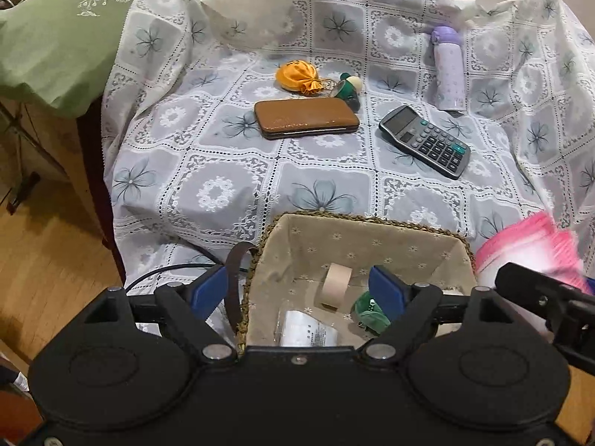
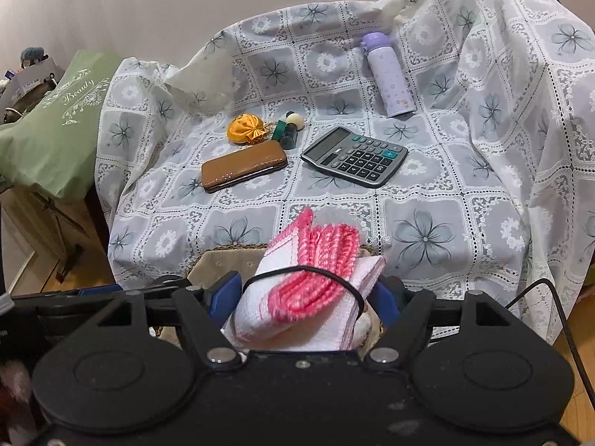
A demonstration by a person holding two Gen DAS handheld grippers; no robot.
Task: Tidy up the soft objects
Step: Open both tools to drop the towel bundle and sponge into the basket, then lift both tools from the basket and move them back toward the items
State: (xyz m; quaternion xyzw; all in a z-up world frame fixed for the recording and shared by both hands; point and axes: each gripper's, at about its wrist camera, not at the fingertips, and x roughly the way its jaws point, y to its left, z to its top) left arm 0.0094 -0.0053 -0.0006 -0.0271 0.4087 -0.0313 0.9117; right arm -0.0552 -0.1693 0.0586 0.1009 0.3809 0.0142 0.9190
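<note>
your right hand-held gripper point(image 2: 303, 303), at the bottom centre of its view, has a folded pink-and-white towel point(image 2: 308, 290) bound by a black elastic between its blue pads, and the pads seem to press its sides, so i read it as held. the towel hangs over the near edge of the lined wicker basket point(image 1: 260, 256), which sits low in the left wrist view on the lace-covered worktop point(image 1: 223, 171). your left hand-held gripper point(image 1: 297, 290) stands wide open over the basket's left rim, gripping nothing; a tape roll point(image 1: 336, 284) and a green item lie inside. you look to be mid-placement. next, lower the towel into the basket and open the pads. the orange drawstring pouch point(image 2: 245, 130), upper centre by the brown wallet point(image 2: 243, 165), looks like the remaining soft item.
</note>
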